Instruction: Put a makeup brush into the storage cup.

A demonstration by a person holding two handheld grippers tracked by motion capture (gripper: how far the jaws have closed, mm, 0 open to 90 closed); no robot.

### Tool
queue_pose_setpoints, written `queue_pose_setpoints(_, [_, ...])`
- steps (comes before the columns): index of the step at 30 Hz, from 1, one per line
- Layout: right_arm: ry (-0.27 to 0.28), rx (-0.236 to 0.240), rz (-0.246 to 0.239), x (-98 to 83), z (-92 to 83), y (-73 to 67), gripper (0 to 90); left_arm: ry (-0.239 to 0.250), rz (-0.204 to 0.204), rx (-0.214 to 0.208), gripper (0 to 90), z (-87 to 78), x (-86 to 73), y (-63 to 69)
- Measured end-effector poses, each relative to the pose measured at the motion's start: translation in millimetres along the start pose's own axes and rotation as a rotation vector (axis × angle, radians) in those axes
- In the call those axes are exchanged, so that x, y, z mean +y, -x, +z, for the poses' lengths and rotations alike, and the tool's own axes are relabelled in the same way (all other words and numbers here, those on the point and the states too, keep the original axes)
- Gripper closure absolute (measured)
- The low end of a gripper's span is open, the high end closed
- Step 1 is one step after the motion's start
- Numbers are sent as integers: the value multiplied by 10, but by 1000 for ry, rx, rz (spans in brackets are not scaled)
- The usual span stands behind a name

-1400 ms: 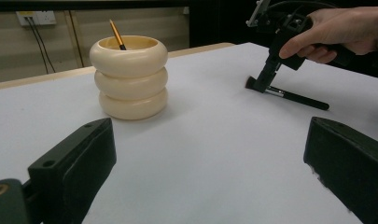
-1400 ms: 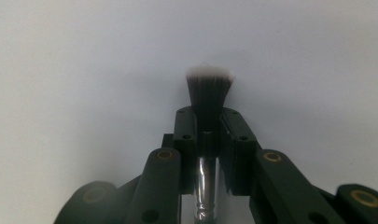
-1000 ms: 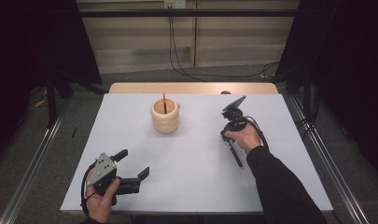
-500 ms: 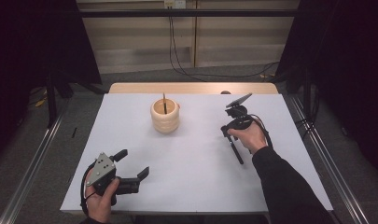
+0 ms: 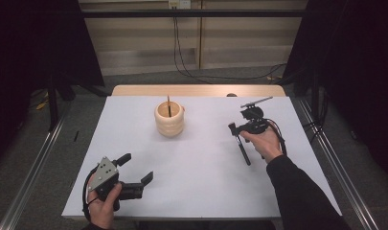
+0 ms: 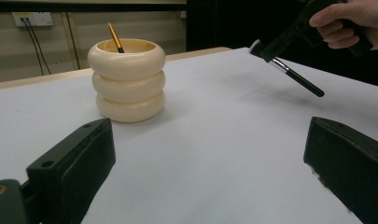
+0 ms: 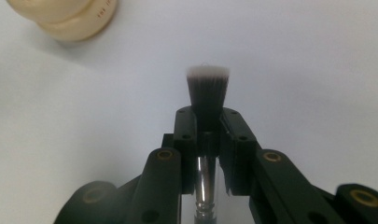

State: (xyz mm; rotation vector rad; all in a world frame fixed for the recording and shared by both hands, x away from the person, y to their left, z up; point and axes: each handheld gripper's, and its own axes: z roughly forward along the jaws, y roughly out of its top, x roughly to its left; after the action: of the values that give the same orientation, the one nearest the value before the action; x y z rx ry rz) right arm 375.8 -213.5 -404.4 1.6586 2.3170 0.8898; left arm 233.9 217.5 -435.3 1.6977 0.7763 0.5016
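White matte sheet covers table (image 5: 191, 191), bare wood strip at far edge; grey floor, pale wall panels, black cables beyond. Cream ribbed holder (image 5: 169, 119), three stacked rings, glossy, stands mid-table with thin orange pencil (image 5: 168, 105) inside. My right gripper (image 7: 207, 119) clamped on makeup brush (image 7: 207, 91): dense dark bristles, pale tips, chrome ferrule, black handle, held above sheet right of holder. My left gripper (image 5: 136, 170) near front left edge, jaws wide apart, nothing between.

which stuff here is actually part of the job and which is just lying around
In the job:
- makeup brush, clamped in the right gripper
- cream ringed holder
- thin brush standing in that holder

Just there:
- left gripper, open, resting on the table
- white table sheet
- cables on the floor behind
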Motion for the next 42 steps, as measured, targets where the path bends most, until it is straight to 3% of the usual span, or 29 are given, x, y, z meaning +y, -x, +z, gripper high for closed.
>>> queue_pose_setpoints(5, [152, 14, -25, -66, -118, 15, 778, -2, -11, 0, 21, 2, -3, 1])
queue_pose_setpoints(11, [277, 61, -51, -129, -213, 28, 778, -5, -11, -4, 21, -1, -2, 5])
queue_pose_setpoints(20, [381, 134, -88, -246, -263, 15, 777, -3, -6, 0, 20, 0, 4, 5])
queue_pose_setpoints(24, [420, 150, -114, -280, -289, 4, 776, 12, -32, -11, 20, 16, 8, 19])
queue_pose_setpoints(29, [490, 192, -129, -301, -381, -7, 776, 15, -34, 1, 20, -2, 6, -3])
queue_pose_setpoints(42, [570, 235, -164, -412, -450, 31, 775, 24, -34, 2, 21, 8, 35, 17])
